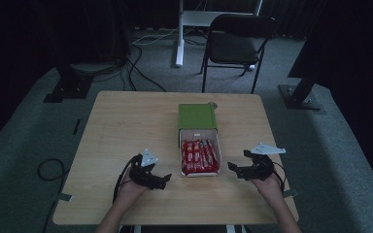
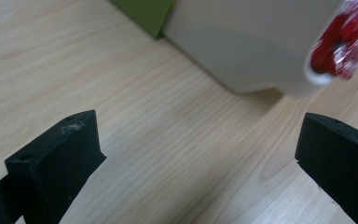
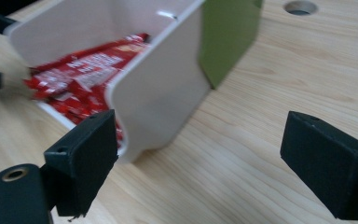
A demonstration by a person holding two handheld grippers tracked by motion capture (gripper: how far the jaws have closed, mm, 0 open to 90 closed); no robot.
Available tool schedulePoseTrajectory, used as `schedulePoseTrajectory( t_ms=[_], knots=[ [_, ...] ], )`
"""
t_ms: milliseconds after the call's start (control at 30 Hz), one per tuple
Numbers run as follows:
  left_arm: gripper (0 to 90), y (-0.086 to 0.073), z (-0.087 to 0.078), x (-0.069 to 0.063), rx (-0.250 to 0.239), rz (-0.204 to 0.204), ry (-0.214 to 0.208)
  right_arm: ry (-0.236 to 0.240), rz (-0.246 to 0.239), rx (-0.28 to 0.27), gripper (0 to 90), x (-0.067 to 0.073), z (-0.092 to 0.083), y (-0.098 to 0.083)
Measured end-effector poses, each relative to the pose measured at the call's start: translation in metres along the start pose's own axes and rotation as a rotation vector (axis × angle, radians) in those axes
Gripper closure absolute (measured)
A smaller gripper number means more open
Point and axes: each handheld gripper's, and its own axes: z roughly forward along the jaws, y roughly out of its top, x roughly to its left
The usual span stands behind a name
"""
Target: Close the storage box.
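Note:
A white drawer-like box [image 1: 217, 145] slid out of a green sleeve [image 1: 197, 116] lies at the table's middle, packed with red snack packets [image 1: 200, 156]. My left gripper [image 1: 166, 178] rests open on the table left of the box, nothing between its jaws. My right gripper [image 1: 234, 168] is open to the right of the box, jaws empty. In the left gripper view [image 2: 200, 154] the white box wall [image 2: 247, 42] and a red packet [image 2: 338, 42] lie ahead. In the right gripper view [image 3: 200, 154] the box's white wall [image 3: 163, 98], the red packets [image 3: 84, 74] and the green sleeve [image 3: 228, 37] are close ahead.
The wooden table [image 1: 126, 126] has a round hole [image 1: 212, 104] behind the sleeve. A black folding chair [image 1: 238, 41] and a white desk leg [image 1: 179, 34] stand beyond the table. Cables [image 1: 51, 170] trail on the carpet at left.

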Motion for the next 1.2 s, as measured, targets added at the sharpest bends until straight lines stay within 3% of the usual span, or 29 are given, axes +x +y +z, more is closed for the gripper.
schedulePoseTrajectory(
  t_ms=[133,367,900,1200],
  knots=[
    [1.0,0.010,-0.001,-0.005,-0.012,0.025,-0.009,0.021,-0.042,-0.001,10.5,0.009,0.003,0.004],
    [1.0,0.024,0.003,-0.012,-0.029,0.051,-0.022,0.055,-0.052,0.015,10.4,0.015,0.011,0.009],
    [1.1,0.039,0.011,-0.007,-0.041,0.038,-0.023,0.018,-0.044,0.026,10.6,0.009,0.027,0.014],
    [1.0,0.047,0.016,-0.007,-0.034,0.062,-0.024,0.024,-0.036,0.029,10.5,0.007,0.030,0.015]
  ],
)
